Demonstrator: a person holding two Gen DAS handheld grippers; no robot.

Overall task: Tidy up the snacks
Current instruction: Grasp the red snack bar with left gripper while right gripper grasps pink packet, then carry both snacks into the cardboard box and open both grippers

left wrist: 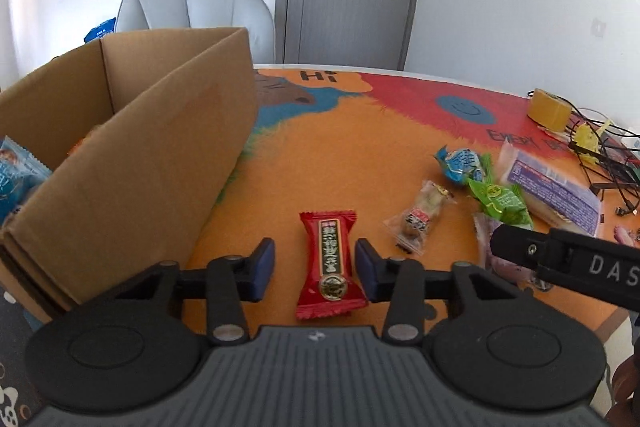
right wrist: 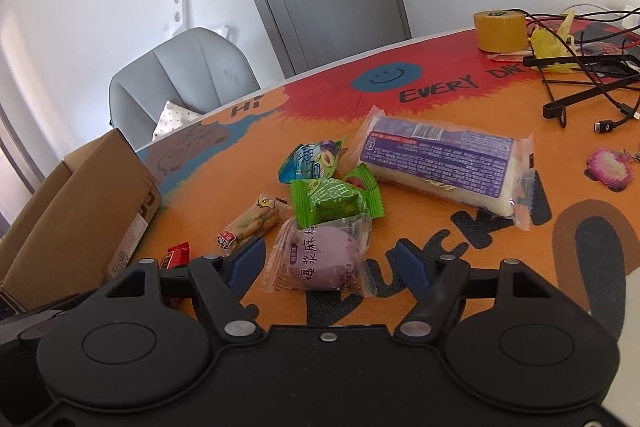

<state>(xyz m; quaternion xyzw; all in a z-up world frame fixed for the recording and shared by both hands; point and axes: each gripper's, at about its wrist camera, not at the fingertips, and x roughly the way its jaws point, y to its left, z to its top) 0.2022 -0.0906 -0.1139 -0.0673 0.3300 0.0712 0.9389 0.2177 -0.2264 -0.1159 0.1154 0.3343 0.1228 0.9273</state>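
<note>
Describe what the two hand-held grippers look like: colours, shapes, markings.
Both look alike. The left hand-held gripper has a black body with two round discs, a ribbed grey centre panel, black linkage bars with silver rivets, and dark blue finger pads. The right hand-held gripper has the same build; seen from the left camera, its side carries white letters "DAS".

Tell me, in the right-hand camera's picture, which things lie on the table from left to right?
Cardboard box → red candy → clear-wrapped biscuit stick → green packet → long purple-labelled pack → pink pixel charm.
</note>
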